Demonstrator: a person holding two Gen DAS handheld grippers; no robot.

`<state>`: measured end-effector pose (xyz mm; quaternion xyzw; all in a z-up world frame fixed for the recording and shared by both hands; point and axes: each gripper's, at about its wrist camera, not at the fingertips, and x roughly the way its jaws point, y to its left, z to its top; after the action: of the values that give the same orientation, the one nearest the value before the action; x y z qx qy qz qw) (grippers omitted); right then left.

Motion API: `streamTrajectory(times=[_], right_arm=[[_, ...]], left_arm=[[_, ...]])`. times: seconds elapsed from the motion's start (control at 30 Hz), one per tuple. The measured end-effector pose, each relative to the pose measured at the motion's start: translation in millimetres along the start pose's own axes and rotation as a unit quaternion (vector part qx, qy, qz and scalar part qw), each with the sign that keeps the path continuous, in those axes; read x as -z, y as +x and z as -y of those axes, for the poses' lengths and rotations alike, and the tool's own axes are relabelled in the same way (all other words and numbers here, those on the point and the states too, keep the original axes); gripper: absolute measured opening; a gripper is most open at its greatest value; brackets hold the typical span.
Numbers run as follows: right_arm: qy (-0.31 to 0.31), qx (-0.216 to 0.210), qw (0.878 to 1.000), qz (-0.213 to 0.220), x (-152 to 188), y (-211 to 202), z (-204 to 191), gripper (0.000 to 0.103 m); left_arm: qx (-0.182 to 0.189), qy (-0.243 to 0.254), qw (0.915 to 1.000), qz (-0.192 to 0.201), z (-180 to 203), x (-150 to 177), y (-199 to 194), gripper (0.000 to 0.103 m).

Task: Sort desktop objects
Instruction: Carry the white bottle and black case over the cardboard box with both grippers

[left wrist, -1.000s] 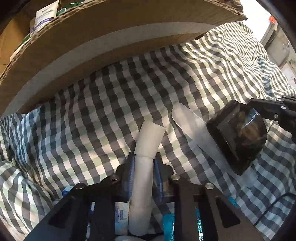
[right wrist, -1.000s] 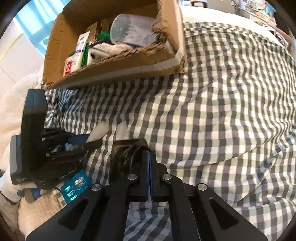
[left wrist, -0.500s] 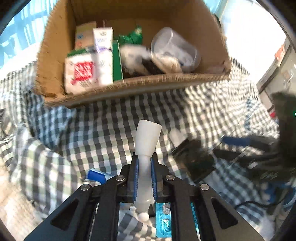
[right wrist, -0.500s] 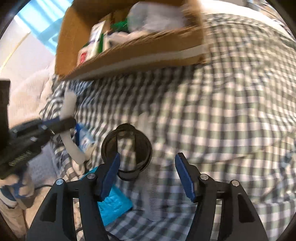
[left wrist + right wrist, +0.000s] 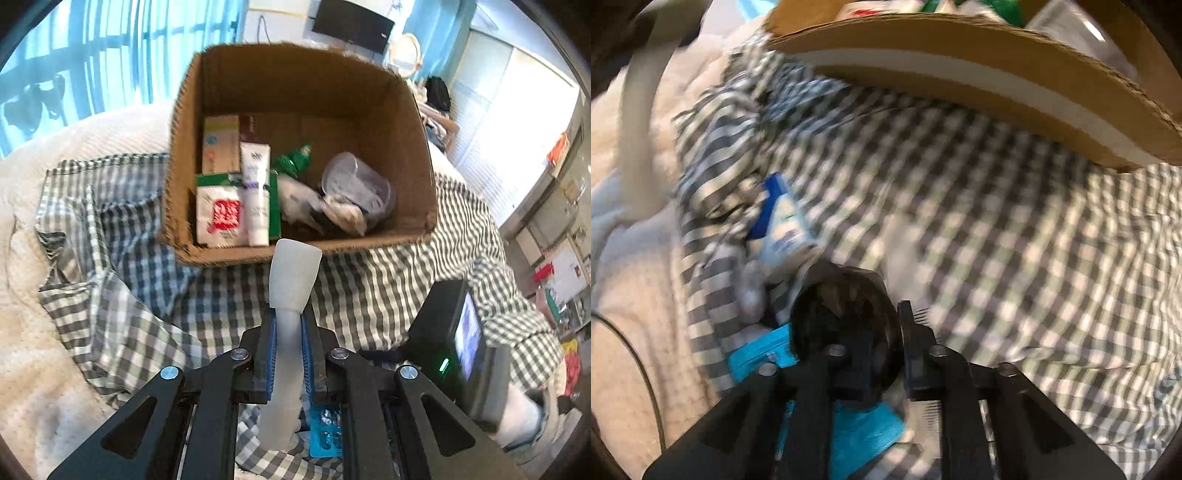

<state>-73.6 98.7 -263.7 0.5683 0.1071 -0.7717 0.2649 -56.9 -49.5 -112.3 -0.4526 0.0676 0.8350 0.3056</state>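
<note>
My left gripper point(image 5: 287, 328) is shut on a white plastic shoehorn-like piece point(image 5: 291, 280) and holds it raised in front of the open cardboard box point(image 5: 229, 254); the piece also shows at the left of the right wrist view point(image 5: 639, 122). My right gripper point(image 5: 882, 325) is closed around a round black cup-like lid point(image 5: 846, 314), low over the checked cloth point(image 5: 997, 240). The right wrist view is blurred.
The box holds cartons, a white tube point(image 5: 255, 192), a clear plastic cup point(image 5: 356, 188) and crumpled tissue. A blue blister pack point(image 5: 327, 432) and a blue-white small carton point(image 5: 783, 225) lie on the cloth. White bedding point(image 5: 29, 295) surrounds it.
My left gripper rose with the white piece, so the box interior came into view. My right gripper opened, moved down and closed around the black lid.
</note>
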Motion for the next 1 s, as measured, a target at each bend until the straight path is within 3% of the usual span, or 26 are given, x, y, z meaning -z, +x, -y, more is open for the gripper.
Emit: streamTrajectory(times=[0.2, 0.43, 0.53, 0.83, 1.0], right_arm=[[0.044, -0.034, 0.997, 0.045, 7.2, -38.4, 16.0, 0.010], [0.053, -0.022, 0.990, 0.132, 4.7, -114.0, 20.6, 0.010], [0.052, -0.017, 0.983, 0.175, -1.8, -150.6, 25.4, 0.010], [0.054, -0.009, 0.957, 0.286, -33.1, -238.1, 38.5, 0.011], [0.054, 0.005, 0.946, 0.321, -57.6, -256.1, 46.3, 0.011]], left_arm=[[0.005, 0.009, 0.9994, 0.032, 7.1, -15.9, -19.4, 0.012], [0.015, 0.023, 0.9972, 0.069, 18.9, -28.7, -49.1, 0.012], [0.002, 0.038, 0.9955, 0.086, 27.2, -33.1, -57.8, 0.012], [0.010, 0.047, 0.9896, 0.135, 41.6, -54.4, -88.8, 0.012], [0.011, 0.054, 0.9851, 0.163, 49.4, -75.3, -100.7, 0.012]])
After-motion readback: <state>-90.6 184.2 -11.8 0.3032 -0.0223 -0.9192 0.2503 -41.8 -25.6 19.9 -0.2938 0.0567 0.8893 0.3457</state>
